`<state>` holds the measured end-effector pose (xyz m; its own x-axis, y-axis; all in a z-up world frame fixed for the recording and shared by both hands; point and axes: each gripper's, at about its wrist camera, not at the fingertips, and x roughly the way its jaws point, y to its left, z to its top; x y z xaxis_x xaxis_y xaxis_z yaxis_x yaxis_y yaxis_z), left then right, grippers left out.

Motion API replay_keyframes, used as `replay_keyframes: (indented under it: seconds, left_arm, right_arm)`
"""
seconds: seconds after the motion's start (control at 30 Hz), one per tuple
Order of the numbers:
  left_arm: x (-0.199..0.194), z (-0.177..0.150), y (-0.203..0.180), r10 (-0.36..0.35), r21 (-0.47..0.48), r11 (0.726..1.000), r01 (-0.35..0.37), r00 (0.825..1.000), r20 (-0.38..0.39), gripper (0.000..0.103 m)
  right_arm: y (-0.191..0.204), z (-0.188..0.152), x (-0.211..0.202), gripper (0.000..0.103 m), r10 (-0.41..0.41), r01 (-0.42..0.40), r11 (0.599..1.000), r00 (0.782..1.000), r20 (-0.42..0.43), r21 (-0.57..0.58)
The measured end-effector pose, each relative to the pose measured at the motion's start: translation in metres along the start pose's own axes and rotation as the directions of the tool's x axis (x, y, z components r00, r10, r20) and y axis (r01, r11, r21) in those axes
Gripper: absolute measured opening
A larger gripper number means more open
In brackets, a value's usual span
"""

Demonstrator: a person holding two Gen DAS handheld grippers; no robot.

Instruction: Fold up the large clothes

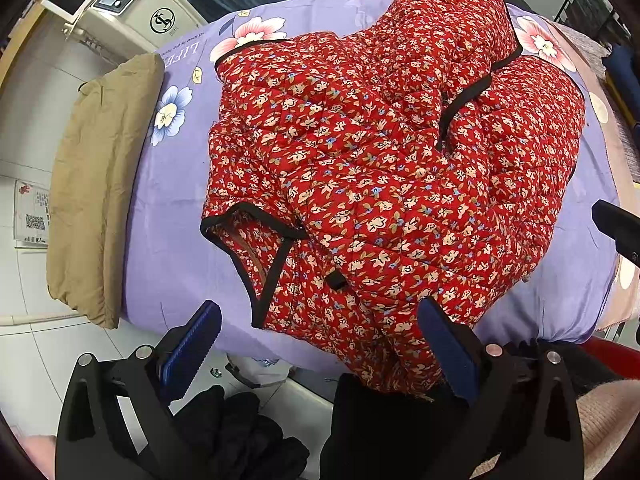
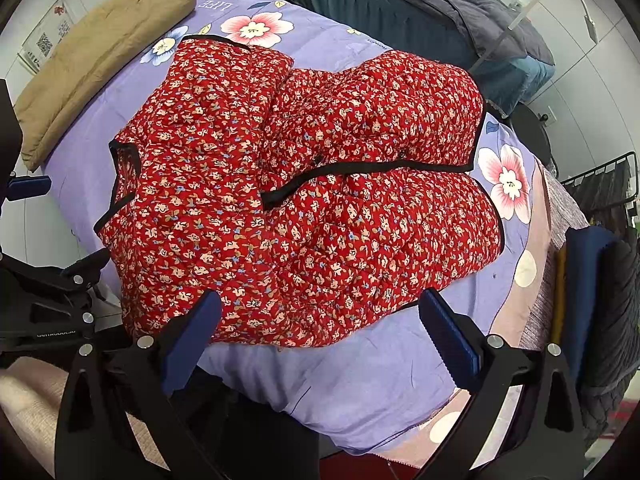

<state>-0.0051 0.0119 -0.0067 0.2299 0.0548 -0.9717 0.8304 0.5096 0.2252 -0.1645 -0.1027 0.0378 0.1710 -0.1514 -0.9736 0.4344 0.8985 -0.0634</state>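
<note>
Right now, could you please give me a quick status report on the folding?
Both tongs open, left, right. Red jacket part-folded on purple sheet. Tan bundle lies apart, nothing blocking.

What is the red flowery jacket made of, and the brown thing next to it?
The red jacket looks like padded, quilted cotton: stitched squares puff up, matte print, black binding. The tan folded garment looks like soft, matte woven cloth, maybe cotton; its creases are gentle.

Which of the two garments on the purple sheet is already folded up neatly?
The plain tan garment, a tidy bundle at the sheet's far left edge. The red floral quilted jacket lies bulky in the middle.
</note>
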Motion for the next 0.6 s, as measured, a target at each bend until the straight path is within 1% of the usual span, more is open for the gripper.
replay_keyframes:
  seconds: [0.6]
  left_arm:
    - [-0.0002,-0.0036,-0.0025,0.004,0.004,1.000,-0.004,1.000,0.003,0.097]
  right_arm:
    - [-0.0027,-0.0021,0.0007,0.097,0.005,-0.005,1.000,1.000,0.001,0.004]
